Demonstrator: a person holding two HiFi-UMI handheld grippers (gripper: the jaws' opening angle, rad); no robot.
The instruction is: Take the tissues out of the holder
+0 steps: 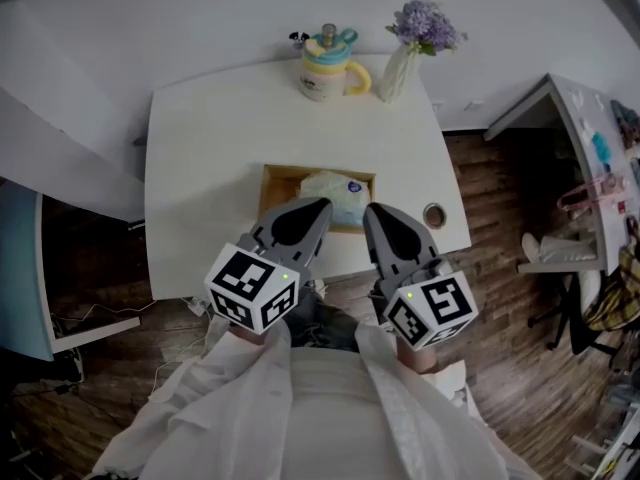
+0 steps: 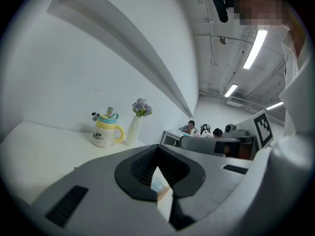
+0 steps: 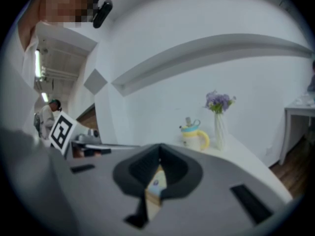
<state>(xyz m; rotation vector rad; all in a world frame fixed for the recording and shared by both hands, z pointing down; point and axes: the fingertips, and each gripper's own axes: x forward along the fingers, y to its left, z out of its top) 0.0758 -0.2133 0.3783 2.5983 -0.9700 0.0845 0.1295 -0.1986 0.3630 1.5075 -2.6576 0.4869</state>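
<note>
As the person's white sleeves (image 1: 250, 388) reach in from six o'clock, the left gripper (image 1: 320, 206) and the right gripper (image 1: 372, 212) hang side by side over the near edge of the white desk (image 1: 200, 168). Each has its jaws clenched tip to tip on nothing, and each carries one cube of black-and-white square markers. Just beyond the two tips, at twelve o'clock, one pack of tissues (image 1: 335, 193) lies inside the single wooden holder (image 1: 272, 180), pale and crumpled, with a small blue mark on top that is too small to read. From the head view the gripper tips overlap the holder's near wall; whether they touch it cannot be told. At three o'clock of the holder, well apart from it, one small round fitting (image 1: 435, 215) sits in the desk surface near the right edge. Nothing stands between the grippers and the holder. Farther on, at twelve o'clock by the desk's far edge, stands one cream and yellow mug (image 1: 325, 70) with a teal lid, and just beside it at one o'clock one white vase (image 1: 395, 73) of purple flowers (image 1: 425, 23). A second desk (image 1: 585, 138) with clutter stands off at three o'clock.
</note>
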